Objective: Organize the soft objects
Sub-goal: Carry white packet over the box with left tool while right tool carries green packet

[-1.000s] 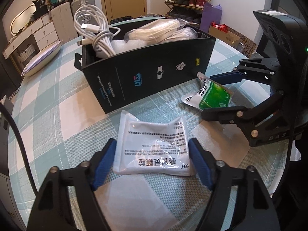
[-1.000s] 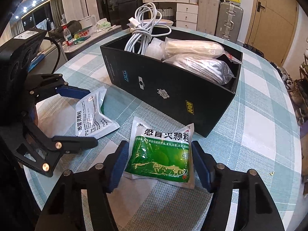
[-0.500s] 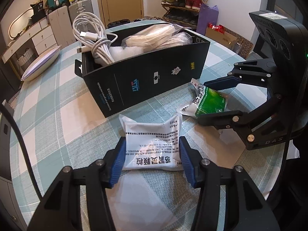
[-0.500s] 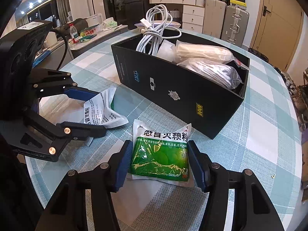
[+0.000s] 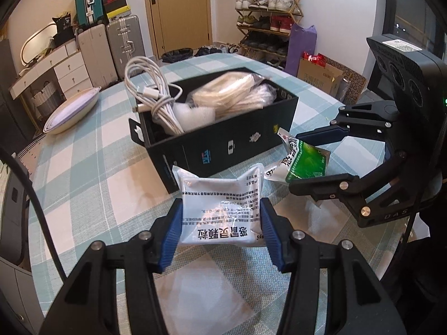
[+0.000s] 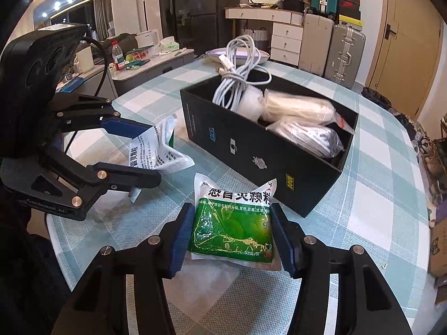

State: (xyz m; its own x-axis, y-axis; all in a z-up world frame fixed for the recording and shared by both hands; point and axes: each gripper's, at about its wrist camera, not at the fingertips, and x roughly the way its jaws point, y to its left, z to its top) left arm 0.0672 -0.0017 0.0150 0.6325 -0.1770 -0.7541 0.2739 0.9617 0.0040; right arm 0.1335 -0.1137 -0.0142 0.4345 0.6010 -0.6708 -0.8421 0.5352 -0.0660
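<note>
My left gripper is shut on a white medicine pouch and holds it lifted off the table; it also shows in the right wrist view. My right gripper is shut on a green medicine pouch, also raised; it shows in the left wrist view. A black box stands just beyond both pouches, holding a white coiled cable and bagged soft items.
The round table has a checked teal cloth. A pale oval dish lies at the far left. Suitcases, drawers and a shoe rack stand behind the table.
Both grippers closed on their pouches and lifted them off the table. The pouches now bulge between the pads, and the views sit higher above the box.
</note>
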